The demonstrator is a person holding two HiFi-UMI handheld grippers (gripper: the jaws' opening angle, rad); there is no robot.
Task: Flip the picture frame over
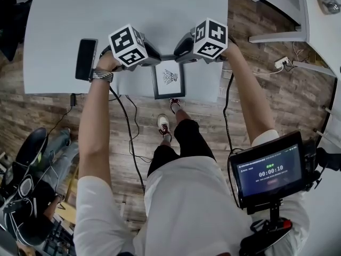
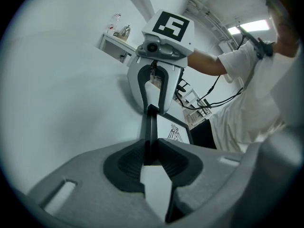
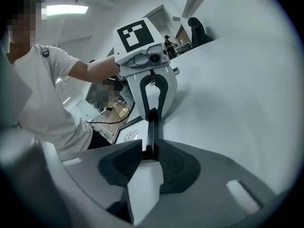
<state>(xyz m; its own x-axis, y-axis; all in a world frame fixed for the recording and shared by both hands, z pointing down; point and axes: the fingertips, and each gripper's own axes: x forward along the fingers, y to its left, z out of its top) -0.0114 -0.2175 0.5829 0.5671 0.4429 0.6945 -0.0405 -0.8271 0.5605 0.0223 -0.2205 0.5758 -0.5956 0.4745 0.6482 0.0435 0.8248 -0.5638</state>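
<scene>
White table (image 1: pixel 64 36), black phone (image 1: pixel 86 59) lying on it, wooden floor (image 1: pixel 42 116), cables (image 1: pixel 131 143)

I see the white table (image 1: pixel 106 15) carrying a picture frame (image 1: pixel 169 79) at 6 o'clock and a dark phone (image 1: pixel 86 59) at 8.

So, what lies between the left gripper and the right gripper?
The picture frame: in the left gripper view its black edge runs from the left gripper to the right gripper.
</scene>
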